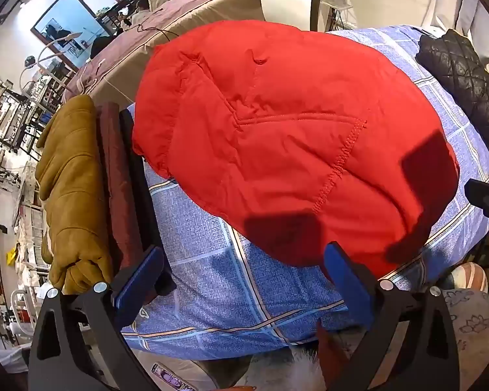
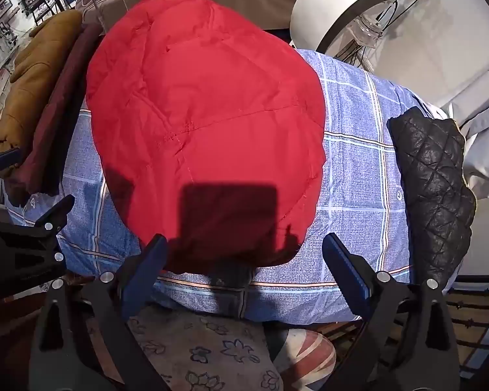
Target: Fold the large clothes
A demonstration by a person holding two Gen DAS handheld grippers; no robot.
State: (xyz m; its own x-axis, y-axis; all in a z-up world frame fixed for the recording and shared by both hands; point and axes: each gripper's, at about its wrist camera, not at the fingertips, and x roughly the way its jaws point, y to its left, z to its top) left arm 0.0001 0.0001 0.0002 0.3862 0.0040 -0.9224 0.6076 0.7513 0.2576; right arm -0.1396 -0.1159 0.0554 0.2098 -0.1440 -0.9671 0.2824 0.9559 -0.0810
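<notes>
Red padded jacket (image 1: pixel 277 150) lies folded in a rounded bundle on a blue plaid bedspread (image 1: pixel 212 280), both grippers poised above its near edge. Left gripper (image 1: pixel 244 280) and right gripper (image 2: pixel 244 270) stand with jaws spread wide, holding nothing. Folded tan and maroon garments (image 2: pixel 39 97) sit stacked to the left; a black quilted jacket (image 2: pixel 433 182) rests on the right

Black hand-held gripper (image 1: pixel 244 280) frames, blue pads (image 2: pixel 345 273) — silver screws, floral trousers (image 2: pixel 192 352)
</notes>
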